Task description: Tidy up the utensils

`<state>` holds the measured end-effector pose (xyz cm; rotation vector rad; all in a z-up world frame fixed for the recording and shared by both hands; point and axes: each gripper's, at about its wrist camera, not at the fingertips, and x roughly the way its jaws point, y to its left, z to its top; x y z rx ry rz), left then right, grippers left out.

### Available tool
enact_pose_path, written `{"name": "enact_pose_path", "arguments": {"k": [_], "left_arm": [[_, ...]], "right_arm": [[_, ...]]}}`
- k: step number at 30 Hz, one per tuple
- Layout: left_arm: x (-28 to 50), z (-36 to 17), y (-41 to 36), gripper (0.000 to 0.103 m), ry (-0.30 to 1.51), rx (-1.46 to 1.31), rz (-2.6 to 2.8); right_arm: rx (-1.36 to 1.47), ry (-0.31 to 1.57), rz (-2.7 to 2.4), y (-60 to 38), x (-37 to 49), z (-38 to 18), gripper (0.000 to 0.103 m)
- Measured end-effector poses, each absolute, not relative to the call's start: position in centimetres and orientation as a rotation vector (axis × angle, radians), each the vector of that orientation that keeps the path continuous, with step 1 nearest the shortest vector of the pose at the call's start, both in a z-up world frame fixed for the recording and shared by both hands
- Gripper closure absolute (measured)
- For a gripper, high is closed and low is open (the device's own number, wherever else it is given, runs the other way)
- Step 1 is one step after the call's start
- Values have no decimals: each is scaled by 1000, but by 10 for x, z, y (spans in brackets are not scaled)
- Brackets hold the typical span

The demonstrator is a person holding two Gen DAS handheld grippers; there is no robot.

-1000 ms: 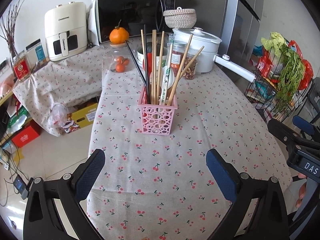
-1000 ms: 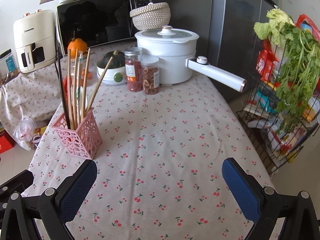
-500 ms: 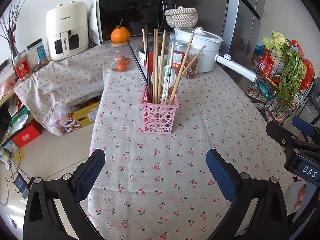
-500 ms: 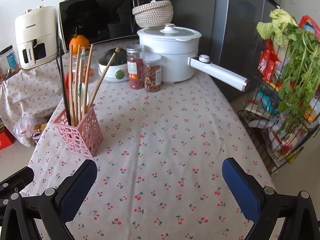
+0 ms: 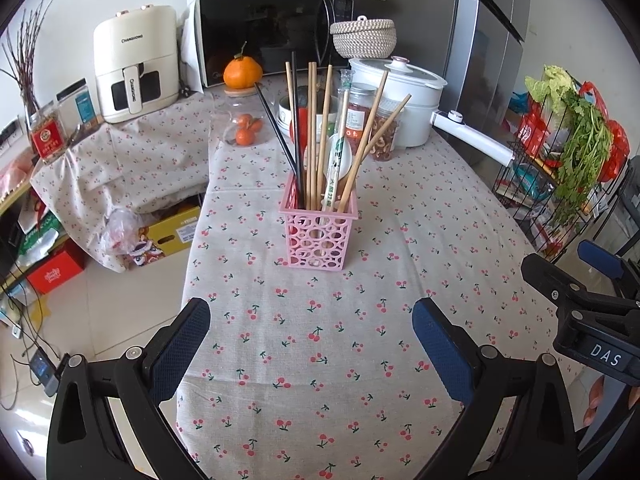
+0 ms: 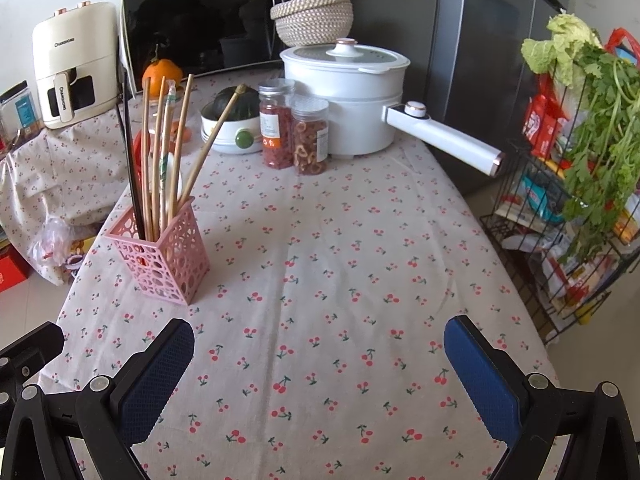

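Note:
A pink openwork holder (image 5: 319, 236) stands on the cherry-print tablecloth (image 5: 320, 340), filled with several wooden chopsticks (image 5: 320, 128), two black chopsticks (image 5: 294, 120) and a white spoon (image 5: 339, 156). It also shows in the right wrist view (image 6: 160, 256), at the left. My left gripper (image 5: 311, 338) is open and empty, held short of the holder. My right gripper (image 6: 319, 354) is open and empty over the table's near part, to the right of the holder; its body shows in the left wrist view (image 5: 580, 308).
At the table's far end stand a white pot (image 6: 348, 92) with a long handle (image 6: 444, 138), two jars (image 6: 296, 132), a bowl holding a squash (image 6: 232, 128), a microwave (image 6: 208, 28) and an air fryer (image 6: 72, 68). A wire rack with greens (image 6: 580, 168) stands on the right.
Both grippers have drawn slightly back from the holder; it sits a little farther up in both views. Both stay open and empty.

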<state>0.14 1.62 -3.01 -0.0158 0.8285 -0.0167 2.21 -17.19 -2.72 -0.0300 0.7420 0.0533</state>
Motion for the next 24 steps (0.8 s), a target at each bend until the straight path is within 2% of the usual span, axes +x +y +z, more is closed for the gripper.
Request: {"name": "enact_pose_path", "arguments": {"k": [24], "left_arm": [[0, -27, 12, 1, 829, -6, -5]], "right_arm": [[-36, 749, 68, -168, 22, -30, 0]]}}
